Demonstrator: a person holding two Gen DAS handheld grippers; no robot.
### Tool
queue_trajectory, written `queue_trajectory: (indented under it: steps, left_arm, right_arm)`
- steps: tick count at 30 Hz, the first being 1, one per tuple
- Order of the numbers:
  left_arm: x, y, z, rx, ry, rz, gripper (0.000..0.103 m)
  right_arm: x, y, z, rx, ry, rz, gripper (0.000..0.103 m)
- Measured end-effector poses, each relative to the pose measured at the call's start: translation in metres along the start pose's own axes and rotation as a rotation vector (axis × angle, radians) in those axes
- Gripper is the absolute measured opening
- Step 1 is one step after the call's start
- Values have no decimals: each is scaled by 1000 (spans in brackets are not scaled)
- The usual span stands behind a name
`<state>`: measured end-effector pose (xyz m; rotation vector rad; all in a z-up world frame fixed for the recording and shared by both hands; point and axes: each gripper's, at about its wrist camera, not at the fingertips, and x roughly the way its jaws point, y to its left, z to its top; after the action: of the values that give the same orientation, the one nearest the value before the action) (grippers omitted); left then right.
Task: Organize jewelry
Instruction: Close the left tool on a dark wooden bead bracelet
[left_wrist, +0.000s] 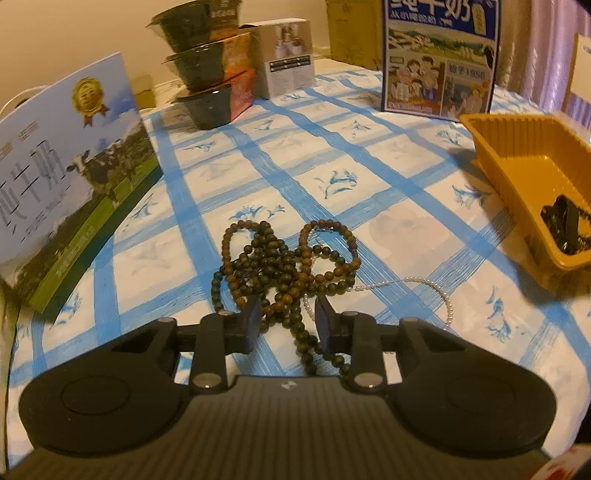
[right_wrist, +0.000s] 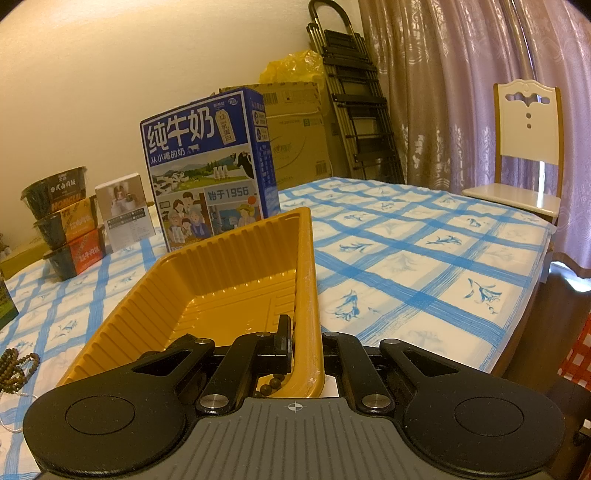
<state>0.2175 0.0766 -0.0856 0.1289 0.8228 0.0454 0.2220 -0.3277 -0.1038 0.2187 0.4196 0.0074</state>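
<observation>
A tangled heap of brown and dark green wooden bead strands (left_wrist: 288, 266) lies on the checked bench, left of the yellow ribbed tray (left_wrist: 517, 162). A thin pearl strand (left_wrist: 424, 284) curves out of the heap toward the tray. More dark beads (left_wrist: 565, 229) rest inside the tray's near corner.

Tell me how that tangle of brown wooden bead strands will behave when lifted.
The bead strands would probably hang floppy, since they lie in loose loops. They may drag the pearl strand, which looks entangled. Round beads might slip between the left gripper pads.
</observation>
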Motion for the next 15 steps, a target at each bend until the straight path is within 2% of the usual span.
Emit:
queue_trajectory:
  steps: [11, 15]
  left_arm:
    - [31, -8, 1, 133, 24, 36, 21]
    - [36, -7, 1, 159, 20, 31, 15]
  right_arm:
    - [0, -1, -1, -1, 1, -1, 5]
    - [0, -2, -1, -1, 2, -2, 5]
